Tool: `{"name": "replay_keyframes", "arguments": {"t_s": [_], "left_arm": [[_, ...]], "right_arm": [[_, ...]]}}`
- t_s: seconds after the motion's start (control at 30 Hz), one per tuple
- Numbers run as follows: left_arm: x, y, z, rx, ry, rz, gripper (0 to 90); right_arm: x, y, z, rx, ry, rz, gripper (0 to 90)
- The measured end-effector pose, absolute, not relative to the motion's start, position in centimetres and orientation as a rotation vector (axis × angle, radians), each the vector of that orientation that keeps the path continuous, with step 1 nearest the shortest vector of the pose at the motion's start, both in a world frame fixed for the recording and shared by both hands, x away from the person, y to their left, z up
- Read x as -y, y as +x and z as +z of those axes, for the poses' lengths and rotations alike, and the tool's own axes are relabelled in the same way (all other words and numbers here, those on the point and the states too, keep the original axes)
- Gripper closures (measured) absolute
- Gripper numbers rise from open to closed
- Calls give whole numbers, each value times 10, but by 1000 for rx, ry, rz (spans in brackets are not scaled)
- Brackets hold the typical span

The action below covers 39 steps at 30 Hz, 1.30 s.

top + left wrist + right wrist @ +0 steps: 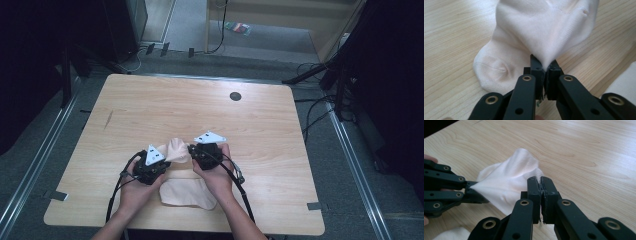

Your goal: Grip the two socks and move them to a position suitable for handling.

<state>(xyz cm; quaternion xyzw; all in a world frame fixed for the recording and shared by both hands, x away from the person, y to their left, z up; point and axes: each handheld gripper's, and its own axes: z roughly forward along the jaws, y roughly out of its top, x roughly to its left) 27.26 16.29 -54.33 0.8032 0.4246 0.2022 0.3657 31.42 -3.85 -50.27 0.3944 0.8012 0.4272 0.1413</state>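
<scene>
Closest to the near edge of the wooden table point(260, 115) there's a second sock point(187, 194) lying flat, just between the person's two wrists and not touched by either tool.

A bit farther in, both hands sit side by side. The left gripper point(167, 159) has its jaws pinched right down on a fold of the pale sock point(178, 149); in the left gripper view the fabric bunches up from the gripper point(545, 68) and the rest of the sock point(544, 32) drapes away, its far end resting on the wood.

The right gripper point(191, 149) is clamped on the sock's other edge, jaws pressed together with just cloth between them point(541, 182). So the sock point(506, 182) hangs stretched between the two tools, left one on its left end, right one on its right, lifted a little off the table.

Far side of the table is a small dark round hole point(235, 96).
</scene>
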Motion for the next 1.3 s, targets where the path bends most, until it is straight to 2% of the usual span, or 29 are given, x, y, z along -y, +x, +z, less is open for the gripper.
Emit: {"name": "replay_keyframes", "arguments": {"t_s": [0.07,0.57,0.8,0.93,1.03,1.3], "left_arm": [[-164,274,-544,-1100,2059,497,823],[-174,275,-543,-1124,1987,367,830],[-194,276,-536,-1127,1861,295,759],[-207,281,-533,-1180,1799,311,725],[-219,292,-536,-1305,1756,351,696],[-207,305,-547,-1348,1850,368,697]], "right_arm": [[42,314,-504,-2298,1143,1208,876],[62,319,-513,-2295,1144,1127,876],[70,322,-521,-2307,1132,1098,875],[74,323,-521,-2306,1136,1101,871],[77,324,-521,-2306,1138,1097,872],[78,323,-522,-2317,1136,1097,872]]}}
